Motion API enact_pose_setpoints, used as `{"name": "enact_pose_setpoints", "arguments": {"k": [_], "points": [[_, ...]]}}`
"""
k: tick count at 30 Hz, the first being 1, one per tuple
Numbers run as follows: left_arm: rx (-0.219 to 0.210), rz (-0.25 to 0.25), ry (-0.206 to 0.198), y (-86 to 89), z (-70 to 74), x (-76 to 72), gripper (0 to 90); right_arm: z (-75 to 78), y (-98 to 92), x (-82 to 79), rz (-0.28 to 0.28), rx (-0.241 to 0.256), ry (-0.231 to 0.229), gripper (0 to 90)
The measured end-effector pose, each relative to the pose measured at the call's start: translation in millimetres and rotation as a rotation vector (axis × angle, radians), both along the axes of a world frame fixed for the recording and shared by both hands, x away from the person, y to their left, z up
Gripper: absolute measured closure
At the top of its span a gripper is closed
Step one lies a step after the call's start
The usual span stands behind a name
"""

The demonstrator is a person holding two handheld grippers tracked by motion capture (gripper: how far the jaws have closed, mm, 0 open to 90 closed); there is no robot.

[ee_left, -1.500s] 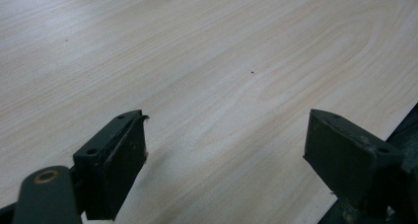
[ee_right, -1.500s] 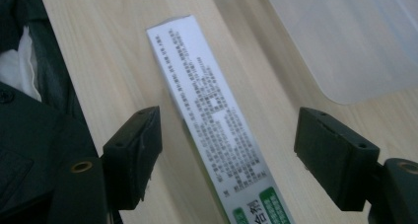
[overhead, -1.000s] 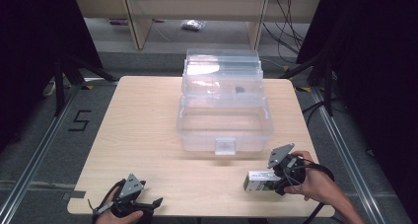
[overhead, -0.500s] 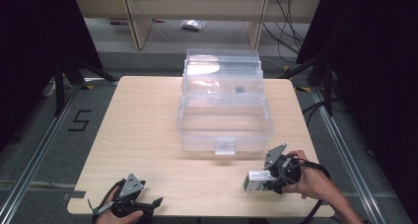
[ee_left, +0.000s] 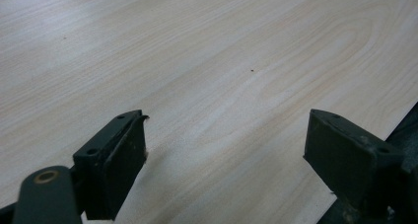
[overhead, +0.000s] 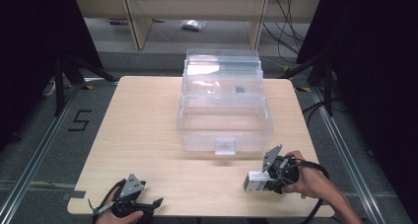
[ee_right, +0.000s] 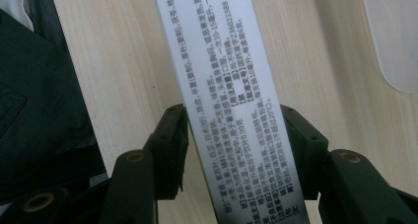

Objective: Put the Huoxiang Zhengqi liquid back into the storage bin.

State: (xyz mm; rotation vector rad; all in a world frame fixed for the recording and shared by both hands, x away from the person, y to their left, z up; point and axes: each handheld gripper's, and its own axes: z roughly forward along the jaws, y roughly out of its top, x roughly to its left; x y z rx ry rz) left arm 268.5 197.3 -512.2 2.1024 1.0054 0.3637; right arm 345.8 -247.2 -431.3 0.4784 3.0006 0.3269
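A small white carton [overhead: 253, 183] with black printed text lies low over the table near the front right. My right gripper [overhead: 266, 179] is shut on it, held by a hand. In the right gripper view the carton [ee_right: 217, 61] runs up between the jaws of the right gripper [ee_right: 232, 113], which press on both of its long sides. My left gripper [overhead: 150, 206] rests at the front left edge of the table, open. In its own view the left gripper [ee_left: 226, 118] has its jaws wide apart over bare wood with nothing between them.
A clear plastic storage box [overhead: 224, 135] stands mid-table with its lid [overhead: 222, 68] raised behind it, and a small dark item [overhead: 240, 90] sits in the upper part. The wooden table [overhead: 143, 120] has free room left of the box. Black stands and cables flank the table.
My right gripper has shifted slightly left and toward the table's front edge with the white carton in it. The left gripper has stayed put.
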Motion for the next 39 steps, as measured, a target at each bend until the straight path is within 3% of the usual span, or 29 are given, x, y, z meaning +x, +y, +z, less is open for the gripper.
{"name": "enact_pose_setpoints", "arguments": {"k": [3, 5, 6, 10, 13, 16, 17, 18, 24, 32, 34, 35, 39], "points": [[0.016, 0.001, 0.002, 0.5, 0.1, 0.3, 15.5, -1.0, 0.8, 1.5, 0.038, -0.003, -0.009, 54.3], [0.005, 0.003, 0.004, 0.2, 0.3, -0.2, 15.5, -1.2, 1.5, 2.2, 0.056, -0.005, 0.012, 56.9], [0.022, -0.002, 0.000, 0.7, 0.8, -0.2, 15.5, -1.9, 2.5, 3.8, 0.080, -0.009, 0.031, 59.1], [0.000, 0.001, -0.004, 0.3, 0.1, 0.0, 15.5, -0.2, 2.4, 9.0, 0.087, -0.037, 0.039, 64.2], [0.007, 0.008, -0.008, 0.7, -0.2, 0.5, 15.5, 0.1, 4.6, 9.7, 0.086, -0.040, 0.044, 64.6], [0.006, 0.009, -0.008, 0.8, 0.0, 0.7, 15.5, 1.1, 6.0, 12.2, 0.118, -0.036, 0.042, 64.7], [0.008, 0.009, -0.006, 0.8, 0.3, 0.5, 15.5, 2.2, 7.1, 10.6, 0.089, -0.024, 0.052, 64.7], [0.005, 0.010, -0.008, 0.5, -0.2, 0.5, 15.5, 6.0, 8.2, 12.4, 0.117, -0.005, 0.038, 64.7], [0.007, 0.006, -0.005, 0.8, 0.8, 0.0, 15.5, 21.2, 9.6, 12.5, 0.091, -0.001, 0.035, 64.7], [0.011, 0.008, -0.005, 0.9, 0.5, 0.6, 15.5, 38.9, 11.9, 18.1, 0.111, 0.015, 0.020, 64.7], [0.011, 0.009, -0.005, 0.5, 0.8, 0.4, 15.5, 44.1, 12.7, 18.4, 0.078, 0.007, 0.017, 64.7], [0.012, 0.007, -0.001, 0.5, 1.0, 0.1, 15.5, 45.7, 13.1, 21.4, 0.108, 0.013, 0.010, 64.7], [0.005, 0.008, -0.004, 1.0, 0.9, 0.3, 15.5, 55.1, 15.4, 26.9, 0.112, 0.018, -0.001, 64.7]]}}
